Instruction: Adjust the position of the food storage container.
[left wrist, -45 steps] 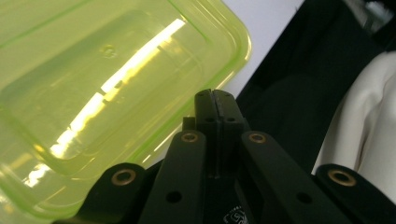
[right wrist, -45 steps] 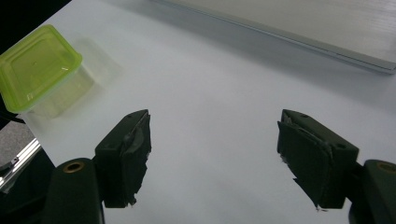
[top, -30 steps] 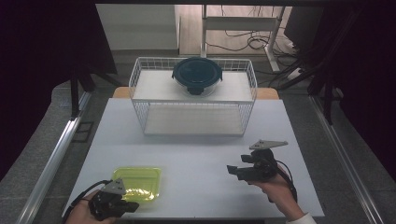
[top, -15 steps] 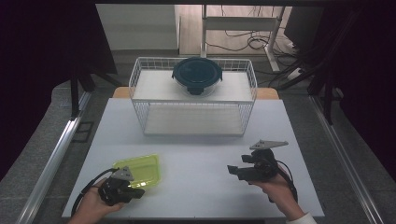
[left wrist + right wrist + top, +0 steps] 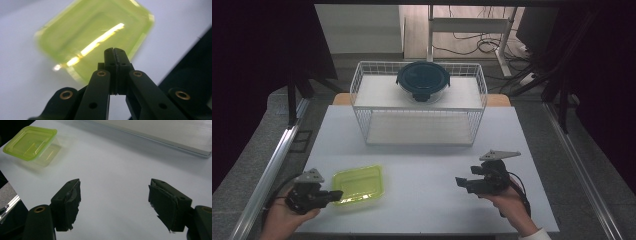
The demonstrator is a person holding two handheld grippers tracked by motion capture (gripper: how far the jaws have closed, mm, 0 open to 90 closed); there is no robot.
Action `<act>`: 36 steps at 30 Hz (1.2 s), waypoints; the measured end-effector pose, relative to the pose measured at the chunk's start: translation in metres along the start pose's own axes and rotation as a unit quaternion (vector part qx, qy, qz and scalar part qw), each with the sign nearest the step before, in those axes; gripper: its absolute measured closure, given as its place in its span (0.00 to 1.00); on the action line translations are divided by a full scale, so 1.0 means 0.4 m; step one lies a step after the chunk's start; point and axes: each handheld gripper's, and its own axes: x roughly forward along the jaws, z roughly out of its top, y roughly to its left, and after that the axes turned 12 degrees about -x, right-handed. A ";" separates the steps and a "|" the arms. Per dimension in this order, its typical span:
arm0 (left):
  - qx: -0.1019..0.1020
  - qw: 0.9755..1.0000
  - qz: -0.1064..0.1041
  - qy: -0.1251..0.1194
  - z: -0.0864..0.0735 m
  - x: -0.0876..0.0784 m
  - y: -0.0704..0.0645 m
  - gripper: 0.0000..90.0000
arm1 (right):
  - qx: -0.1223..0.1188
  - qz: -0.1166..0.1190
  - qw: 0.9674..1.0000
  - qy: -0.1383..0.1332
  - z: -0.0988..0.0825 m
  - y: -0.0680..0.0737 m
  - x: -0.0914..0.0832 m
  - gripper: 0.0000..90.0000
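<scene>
Two grippers: left gripper (image 5: pixel 337 194) jaws pressed together, tips at the edge of the yellow-green rectangular plastic container (image 5: pixel 359 184) on the white table (image 5: pixel 427 210); right gripper (image 5: pixel 460 182) jaws wide, empty.

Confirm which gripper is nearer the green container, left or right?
Left. The left gripper, jaws shut, sits right at the green container near edge. The right gripper, jaws open, is well off to its right across bare table.

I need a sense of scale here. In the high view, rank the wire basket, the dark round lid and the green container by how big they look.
1. Wire basket, by far the largest.
2. Green container.
3. Dark round lid.
The last two look nearly alike, and the container lies nearer the camera, so their order is unsure.
</scene>
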 end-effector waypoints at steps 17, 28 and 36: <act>-0.058 0.996 0.052 0.054 -0.020 0.069 0.089 1.00 | 0.007 -0.007 1.000 0.006 -0.003 -0.007 0.002 0.29; -0.034 0.997 0.035 0.065 0.032 0.117 0.050 1.00 | 0.007 -0.009 1.000 0.005 -0.003 -0.008 -0.003 0.29; -0.021 0.997 0.019 0.072 0.080 0.159 0.018 1.00 | 0.006 -0.008 1.000 0.005 -0.003 -0.006 -0.002 0.29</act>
